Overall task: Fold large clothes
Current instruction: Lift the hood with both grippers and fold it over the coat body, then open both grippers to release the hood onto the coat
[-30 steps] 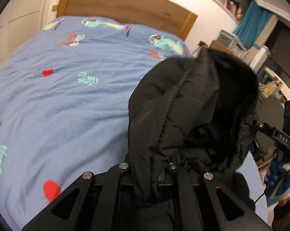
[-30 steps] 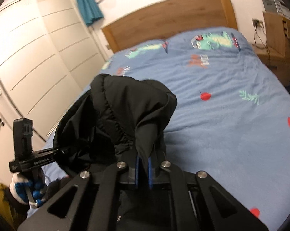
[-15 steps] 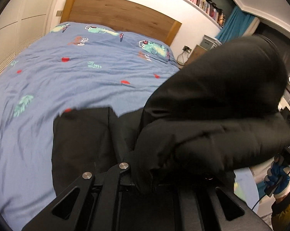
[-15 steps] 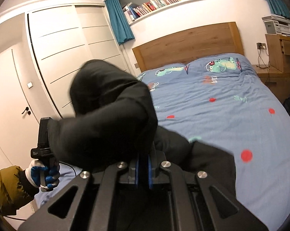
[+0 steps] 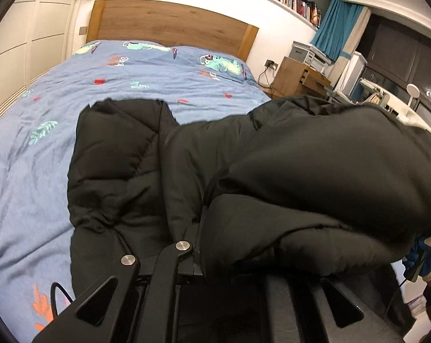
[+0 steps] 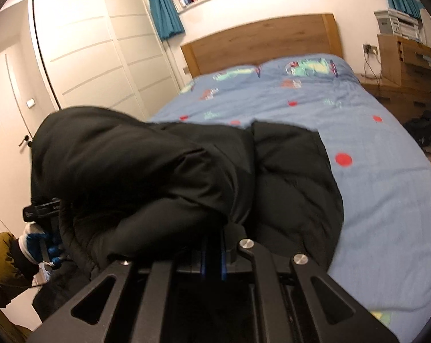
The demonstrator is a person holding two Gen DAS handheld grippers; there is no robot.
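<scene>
Left tool (image 5: 204, 245) is clamping a bunched edge of the black padded jacket (image 5: 315, 171), its fingers being buried under the cloth, so the grip is judged from the fabric that is rising straight out of the jaws. In this left wrist view the jacket is lying partly on the blue bed cover (image 5: 43, 177): one quilted panel is resting flat on the bed, while a thick roll is hanging in the air toward the right tool. The step in hand seems to be the laying out or the first fold, with the held edge being brought over the panel below. The next move is asking for both tools to lower together and keep the edge stretched, so it is landing straight. In the right wrist view the right tool (image 6: 212, 260) is pinching the jacket (image 6: 146, 171) between its blue pads (image 6: 222, 257), which are standing together on thin cloth. The person's gloved hand (image 6: 38, 245) is showing at the left with the other tool. The far half of the bed toward the wooden headboard (image 6: 261, 40) is giving much open room; the side edge of the bed at the right is near, so the fold should be going forward, not sideways.
</scene>
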